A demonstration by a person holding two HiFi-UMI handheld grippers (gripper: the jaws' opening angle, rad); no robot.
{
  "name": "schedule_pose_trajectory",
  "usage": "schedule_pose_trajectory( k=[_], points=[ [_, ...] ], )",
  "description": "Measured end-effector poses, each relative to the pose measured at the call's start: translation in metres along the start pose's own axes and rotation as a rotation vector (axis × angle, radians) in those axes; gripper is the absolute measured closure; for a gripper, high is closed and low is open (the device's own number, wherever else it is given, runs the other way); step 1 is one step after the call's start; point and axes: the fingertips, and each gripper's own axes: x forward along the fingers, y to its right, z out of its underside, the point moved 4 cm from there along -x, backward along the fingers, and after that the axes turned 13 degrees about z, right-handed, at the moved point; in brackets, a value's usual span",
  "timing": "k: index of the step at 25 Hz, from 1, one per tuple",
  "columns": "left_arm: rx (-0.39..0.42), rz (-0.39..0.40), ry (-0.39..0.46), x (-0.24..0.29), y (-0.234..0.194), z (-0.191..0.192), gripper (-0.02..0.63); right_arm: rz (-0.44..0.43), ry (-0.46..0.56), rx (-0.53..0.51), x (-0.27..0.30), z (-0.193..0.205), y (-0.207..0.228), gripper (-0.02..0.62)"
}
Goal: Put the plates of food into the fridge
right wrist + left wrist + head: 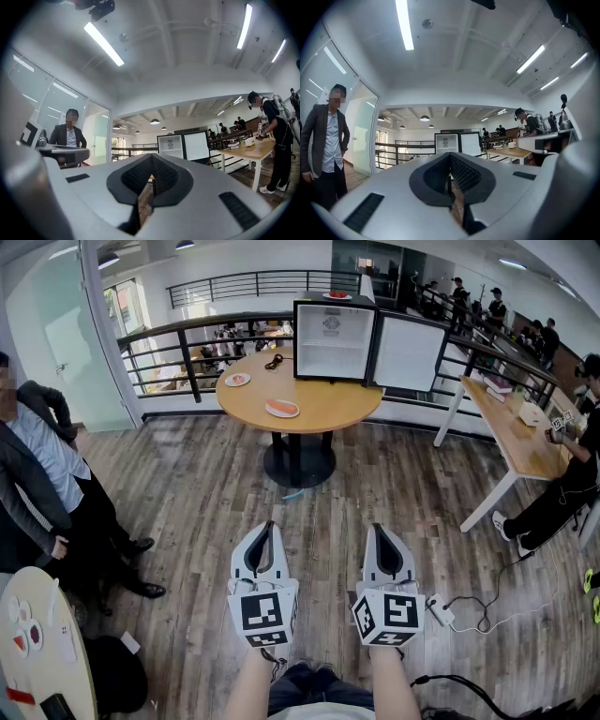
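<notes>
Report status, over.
Left claw and right claw shut, empty. Near plate, far plate on table, untouched. Fridge open. No obstacle seen.

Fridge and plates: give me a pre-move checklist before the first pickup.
1. Fridge door open: ok, swung out to the right.
2. Shelf room: ok, no plates visible inside.
3. Plates located: ok, near plate and far plate sit apart on the round table.
4. Grippers empty: ok, nothing between the jaws of the left gripper or the right gripper.
5. Jaws ready for a plate rim: not ok, both are shut.
6. Table within reach: not ok, both grippers are over the floor, well short of it.
</notes>
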Motion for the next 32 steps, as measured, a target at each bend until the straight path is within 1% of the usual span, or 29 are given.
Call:
schedule_pose_trajectory(
  k=[11, 16, 23, 32],
  points=[
    [-0.001, 0.006, 0.012, -0.002, 0.003, -0.004, 0.600, 0.002, 0.007, -0.005, -0.005, -0.001, 0.001, 0.583],
    [0.001, 0.011, 0.012, -0.003, 0.009, -0.004, 0.600, -0.007, 0.017, 0.019, -0.008, -0.002, 0.004, 0.583],
    [-0.005, 0.002, 0.000, -0.003, 0.011, -0.002, 0.600, -0.011, 0.004, 0.026, -0.009, 0.001, 0.008, 0.583],
    [-0.014, -0.010, -0.011, 0.009, 0.034, 0.006, 0.600, -0.031, -0.005, 0.039, -0.004, 0.006, 0.034, 0.583]
  ],
)
